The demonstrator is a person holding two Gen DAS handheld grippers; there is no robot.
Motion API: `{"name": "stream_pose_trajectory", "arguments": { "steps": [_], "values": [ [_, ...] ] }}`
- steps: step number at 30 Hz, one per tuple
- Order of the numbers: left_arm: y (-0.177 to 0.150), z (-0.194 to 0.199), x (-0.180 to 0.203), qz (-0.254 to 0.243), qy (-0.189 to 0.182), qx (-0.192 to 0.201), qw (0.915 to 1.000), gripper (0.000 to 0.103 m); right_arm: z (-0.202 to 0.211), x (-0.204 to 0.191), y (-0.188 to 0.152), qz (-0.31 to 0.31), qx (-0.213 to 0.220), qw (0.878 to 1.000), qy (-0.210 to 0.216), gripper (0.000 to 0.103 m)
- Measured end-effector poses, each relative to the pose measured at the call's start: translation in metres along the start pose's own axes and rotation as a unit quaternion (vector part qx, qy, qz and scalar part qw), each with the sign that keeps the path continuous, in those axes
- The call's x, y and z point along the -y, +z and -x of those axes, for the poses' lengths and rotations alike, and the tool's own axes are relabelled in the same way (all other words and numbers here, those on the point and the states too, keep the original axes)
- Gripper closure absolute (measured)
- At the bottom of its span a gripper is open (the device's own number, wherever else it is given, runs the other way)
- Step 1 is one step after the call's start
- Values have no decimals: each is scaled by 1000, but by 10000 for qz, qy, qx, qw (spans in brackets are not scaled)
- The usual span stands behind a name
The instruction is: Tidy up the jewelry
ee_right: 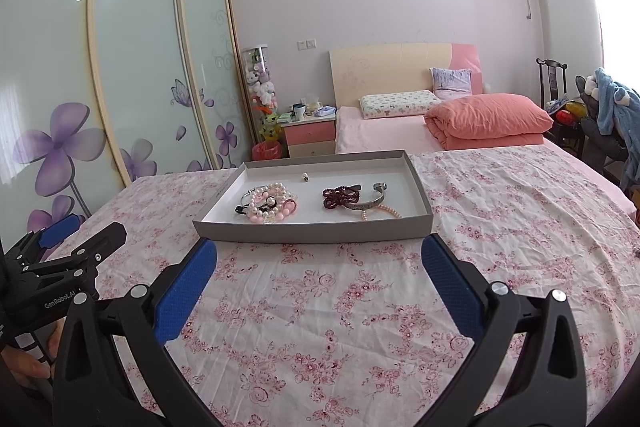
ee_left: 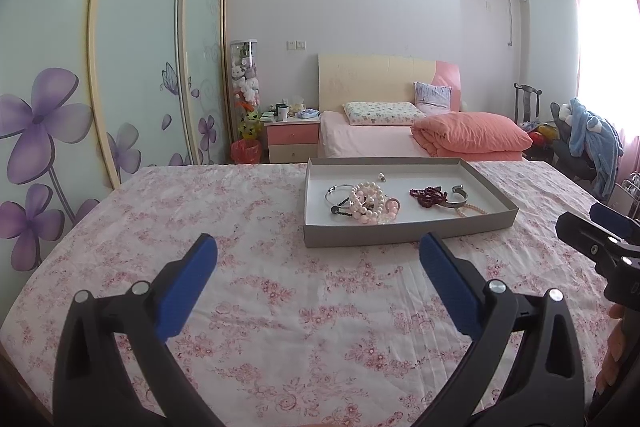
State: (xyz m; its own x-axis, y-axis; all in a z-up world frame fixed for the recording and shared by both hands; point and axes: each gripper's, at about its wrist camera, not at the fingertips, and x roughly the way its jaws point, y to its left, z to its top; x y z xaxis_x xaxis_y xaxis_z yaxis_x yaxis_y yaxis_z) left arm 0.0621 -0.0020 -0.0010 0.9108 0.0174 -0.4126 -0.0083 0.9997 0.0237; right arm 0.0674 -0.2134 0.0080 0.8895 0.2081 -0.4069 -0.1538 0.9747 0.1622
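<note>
A shallow grey tray [ee_left: 404, 233] [ee_right: 312, 233] sits on the floral cloth. Inside it lie pink and white pearl bracelets [ee_left: 370, 203] [ee_right: 272, 205], a dark red bead string [ee_left: 428, 195] [ee_right: 340, 195], a silver cuff bangle [ee_left: 456, 201] [ee_right: 370, 201], a thin silver bangle [ee_left: 334, 193] [ee_right: 248, 195], a pearl strand [ee_left: 472, 211] [ee_right: 380, 213] and a small ring [ee_left: 382, 177] [ee_right: 305, 178]. My left gripper [ee_left: 318, 247] is open, short of the tray's near left corner. My right gripper [ee_right: 320, 255] is open just before the tray's near wall. Neither holds anything.
The pink floral cloth [ee_left: 280, 307] [ee_right: 340, 327] covers the surface around the tray. Beyond it stand a bed with a coral quilt [ee_left: 472, 133] [ee_right: 488, 123], a nightstand [ee_left: 292, 143], sliding wardrobe doors [ee_left: 140, 67] on the left, and a chair with blue clothing [ee_left: 588, 139] on the right.
</note>
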Motion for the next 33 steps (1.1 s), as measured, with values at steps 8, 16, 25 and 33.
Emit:
{"name": "stream_pose_trajectory", "arguments": {
  "steps": [8, 16, 25, 33],
  "values": [
    [-3, -2, 0, -1, -14, 1, 10000, 4, -1, -1, -1, -1, -4, 10000, 4, 2],
    [-5, -1, 2, -4, -11, -3, 10000, 4, -1, -1, -1, -9, -7, 10000, 5, 2],
    [-4, -1, 2, -3, -22, -12, 10000, 4, -1, 0, -1, -14, -18, 10000, 6, 2],
    [-6, -2, 3, -12, -28, -28, 10000, 4, -2, 0, -3, -27, -30, 10000, 14, 2]
  ]
}}
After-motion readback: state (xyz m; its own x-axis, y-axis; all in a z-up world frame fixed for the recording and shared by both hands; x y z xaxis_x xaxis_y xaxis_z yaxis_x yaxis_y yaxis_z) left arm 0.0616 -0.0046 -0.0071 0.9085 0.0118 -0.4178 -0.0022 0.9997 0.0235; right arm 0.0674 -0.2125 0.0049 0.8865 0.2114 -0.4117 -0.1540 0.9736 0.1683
